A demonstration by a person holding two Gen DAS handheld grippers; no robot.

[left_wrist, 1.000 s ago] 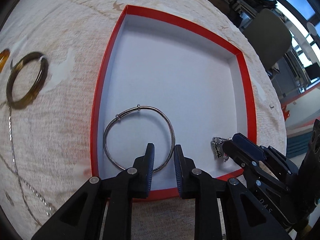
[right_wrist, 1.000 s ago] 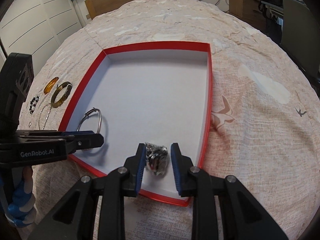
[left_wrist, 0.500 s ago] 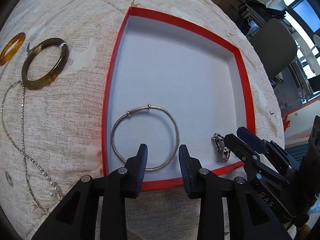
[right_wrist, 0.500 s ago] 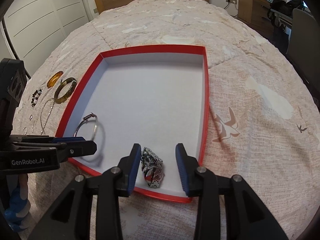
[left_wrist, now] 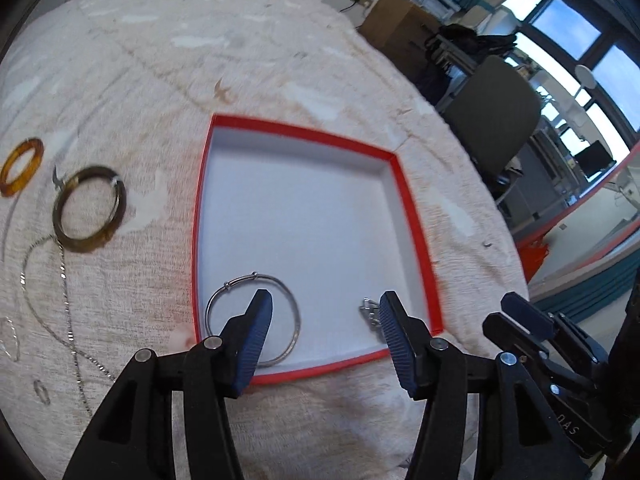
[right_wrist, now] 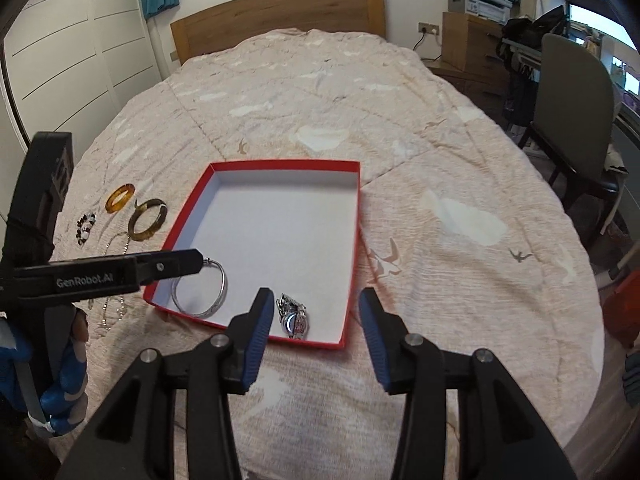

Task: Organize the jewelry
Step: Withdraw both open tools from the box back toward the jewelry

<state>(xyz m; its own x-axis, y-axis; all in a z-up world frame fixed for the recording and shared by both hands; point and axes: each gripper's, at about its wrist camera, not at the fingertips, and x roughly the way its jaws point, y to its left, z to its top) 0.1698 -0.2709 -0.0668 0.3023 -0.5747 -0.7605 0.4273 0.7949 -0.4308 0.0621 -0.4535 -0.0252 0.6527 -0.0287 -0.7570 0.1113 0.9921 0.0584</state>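
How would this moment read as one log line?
left gripper: open | right gripper: open | thin silver bangle, silver watch: inside red-rimmed white tray

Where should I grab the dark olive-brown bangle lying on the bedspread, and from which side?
Take the dark olive-brown bangle across its band, one finger inside the ring and one outside, coming down from above. It lies flat on the quilted bedspread, so there is no edge to pinch from the side. The arc nearest the red-rimmed box looks best, since the thin silver chain runs up against the opposite, nearer edge.

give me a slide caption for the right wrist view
Open right claw above a red tray holding silver bangle and watch.
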